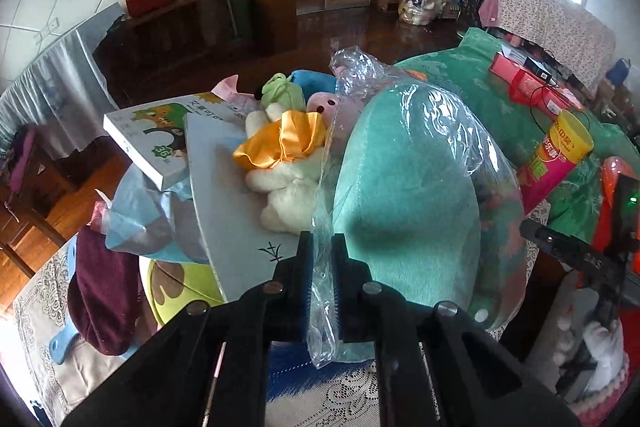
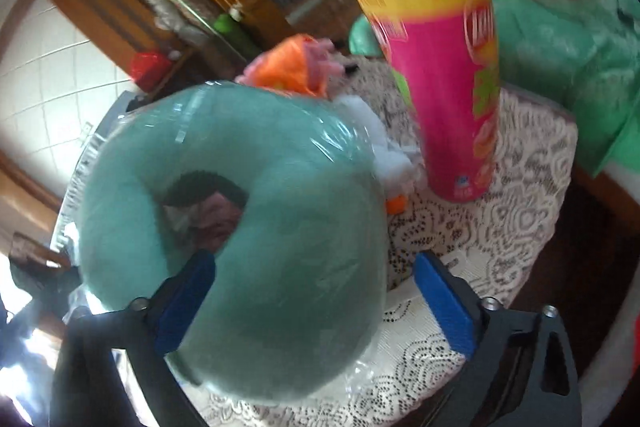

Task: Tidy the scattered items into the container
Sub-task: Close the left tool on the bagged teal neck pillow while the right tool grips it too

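Left gripper [image 1: 321, 259] pinches the clear plastic wrap [image 1: 324, 307] of the teal neck pillow [image 1: 404, 195] lying on the lace tablecloth [image 2: 492, 227]. Right gripper [image 2: 312, 291], jaws wide apart, straddles the pillow beside a pink can [image 2: 452, 99].

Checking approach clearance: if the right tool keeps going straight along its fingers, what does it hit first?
Most likely the teal neck pillow in its clear plastic wrap: it already sits between the right tool's open fingers. Depth is blurred, so contact isn't certain.

Teal neck pillow [image 2: 280, 227] in clear plastic wrap — on lace cloth [image 2: 500, 227]
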The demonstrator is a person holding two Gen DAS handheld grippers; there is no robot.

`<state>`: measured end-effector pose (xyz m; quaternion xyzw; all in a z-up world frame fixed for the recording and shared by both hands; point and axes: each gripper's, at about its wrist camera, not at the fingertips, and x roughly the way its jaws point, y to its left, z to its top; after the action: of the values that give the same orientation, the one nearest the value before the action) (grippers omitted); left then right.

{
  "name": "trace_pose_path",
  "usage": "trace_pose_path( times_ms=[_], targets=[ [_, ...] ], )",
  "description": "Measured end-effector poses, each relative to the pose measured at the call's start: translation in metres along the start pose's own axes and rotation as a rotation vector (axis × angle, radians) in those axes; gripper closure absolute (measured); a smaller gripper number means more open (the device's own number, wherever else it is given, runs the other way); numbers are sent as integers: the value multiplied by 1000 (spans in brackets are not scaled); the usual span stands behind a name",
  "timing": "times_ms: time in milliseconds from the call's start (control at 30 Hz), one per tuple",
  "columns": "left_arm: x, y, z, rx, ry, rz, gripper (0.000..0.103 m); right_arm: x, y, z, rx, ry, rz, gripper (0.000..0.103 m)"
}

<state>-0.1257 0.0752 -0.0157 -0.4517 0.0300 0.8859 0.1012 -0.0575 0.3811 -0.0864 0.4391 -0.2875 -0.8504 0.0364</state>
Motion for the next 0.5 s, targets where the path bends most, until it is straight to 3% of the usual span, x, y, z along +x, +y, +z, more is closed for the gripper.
trace_pose_path(
  times_ms=[133,200,267,400,500],
  targets=[
    [4,-3,2,29,1,-56,94,20,-10,0,46,46,68,0],
    [3,-1,8,8,20,-119,94,27,-12,0,50,58,116,0],
    [2,0,16,-3,35,-166,94,28,-8,0,35,69,103,0],
    [0,-11,33,44,34,-126,94,29,-6,1,25,82,109,0],
    [-26,-11,37,36,-100,-170,94,27,-4,0,11,90,109,0]
  ],
)
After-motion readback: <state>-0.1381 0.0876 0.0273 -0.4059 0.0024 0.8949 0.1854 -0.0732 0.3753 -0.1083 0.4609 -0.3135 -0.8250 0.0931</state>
